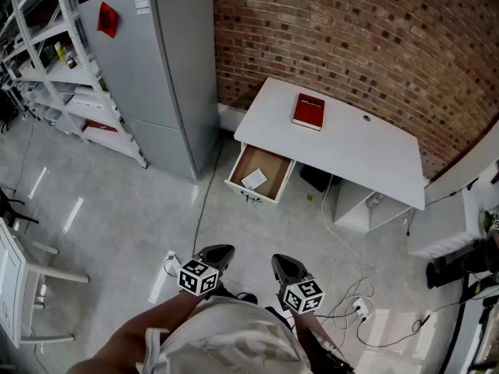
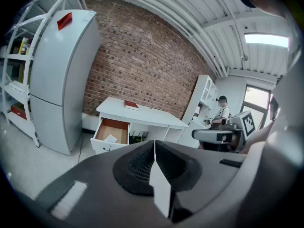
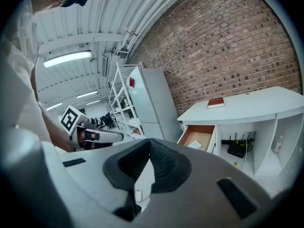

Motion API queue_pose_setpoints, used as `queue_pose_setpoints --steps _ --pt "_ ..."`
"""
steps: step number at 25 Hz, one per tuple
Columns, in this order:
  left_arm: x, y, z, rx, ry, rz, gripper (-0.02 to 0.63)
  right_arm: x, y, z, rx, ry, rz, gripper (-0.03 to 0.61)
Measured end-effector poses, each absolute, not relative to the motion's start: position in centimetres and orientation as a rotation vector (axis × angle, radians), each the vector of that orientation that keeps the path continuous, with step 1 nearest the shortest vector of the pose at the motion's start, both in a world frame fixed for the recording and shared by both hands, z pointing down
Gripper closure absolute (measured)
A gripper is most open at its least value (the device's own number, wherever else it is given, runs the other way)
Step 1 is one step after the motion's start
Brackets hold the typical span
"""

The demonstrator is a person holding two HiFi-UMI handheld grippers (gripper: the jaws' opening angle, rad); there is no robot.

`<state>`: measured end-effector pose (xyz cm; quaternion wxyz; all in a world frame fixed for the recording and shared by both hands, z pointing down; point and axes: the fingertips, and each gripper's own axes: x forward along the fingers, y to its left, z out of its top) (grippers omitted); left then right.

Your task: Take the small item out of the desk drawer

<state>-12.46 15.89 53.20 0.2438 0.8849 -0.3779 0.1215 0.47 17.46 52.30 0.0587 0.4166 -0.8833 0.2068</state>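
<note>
A white desk (image 1: 366, 150) stands against the brick wall, its left drawer (image 1: 248, 192) pulled open. Inside the drawer lies a small white item (image 1: 254, 179), also visible as the item (image 2: 110, 138) in the left gripper view and the item (image 3: 194, 145) in the right gripper view. Both grippers hang low over the floor, well short of the desk. The left gripper (image 1: 218, 252) is shut and empty, its jaws meeting in a thin line (image 2: 153, 144). The right gripper (image 1: 283, 264) also has its tips together (image 3: 149, 141), with nothing held.
A red book (image 1: 308, 111) lies on the desk top. A grey fridge (image 1: 156, 68) and white shelving (image 1: 54, 61) stand left of the desk. Cables and a power strip (image 1: 359, 310) trail on the floor at right. A white chair (image 1: 23, 287) is at far left. A person (image 2: 222, 115) stands far back.
</note>
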Motion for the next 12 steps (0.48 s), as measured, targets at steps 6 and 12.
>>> queue_pose_setpoints --steps 6,12 --pt "-14.5 16.5 52.3 2.423 -1.039 0.329 0.600 -1.7 17.9 51.3 1.240 -2.695 0.609 0.572" --pt "-14.3 16.5 52.5 2.432 -1.020 0.344 0.600 -1.4 18.3 51.5 1.269 -2.684 0.624 0.572"
